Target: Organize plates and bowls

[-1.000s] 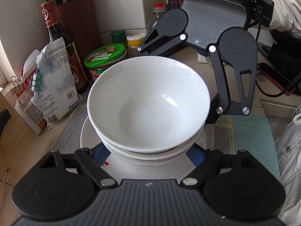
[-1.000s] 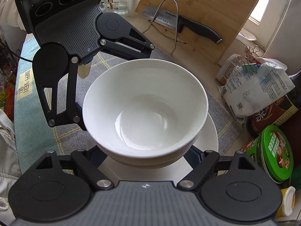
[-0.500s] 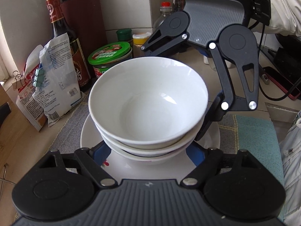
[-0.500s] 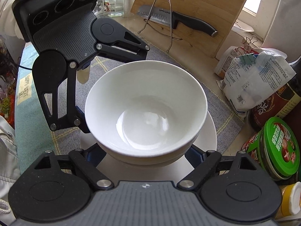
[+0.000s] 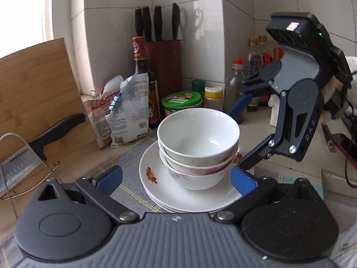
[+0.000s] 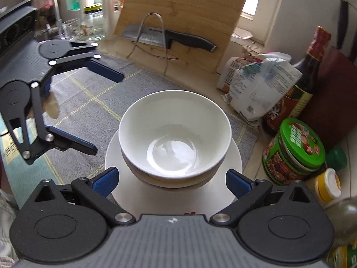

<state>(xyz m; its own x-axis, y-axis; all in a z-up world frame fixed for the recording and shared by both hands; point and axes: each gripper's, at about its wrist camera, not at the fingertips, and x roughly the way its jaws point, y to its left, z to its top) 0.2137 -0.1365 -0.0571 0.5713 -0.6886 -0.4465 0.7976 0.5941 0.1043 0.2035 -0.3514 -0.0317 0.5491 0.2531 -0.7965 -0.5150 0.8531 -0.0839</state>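
Three white bowls (image 5: 198, 143) sit nested on a stack of white flowered plates (image 5: 156, 178), on a grey checked mat. My left gripper (image 5: 176, 179) is drawn back from the stack. Its jaws are opening wide, and its blue fingertips (image 5: 109, 178) flank the near part of the plates without touching. From the opposite side my right gripper (image 6: 171, 181) looks down on the bowls (image 6: 176, 134) and plates (image 6: 234, 156). Its jaws are opening too, clear of the bowls. Each gripper appears in the other's view: right gripper (image 5: 242, 134), left gripper (image 6: 100, 112).
A knife block (image 5: 162, 60), a soy sauce bottle (image 5: 142, 76), clipped bags (image 5: 125, 111) and a green-lidded tin (image 5: 180, 102) stand behind the stack. A cutting board (image 6: 185, 15) and a knife on a wire rack (image 6: 189, 40) stand nearby. Bottles and a phone (image 5: 343, 147) are at the right.
Both grippers' jaws have spread wide and come away from the bowl stack. The left gripper has backed off and tilted up, so the stack looks smaller. The top bowl stays nested.
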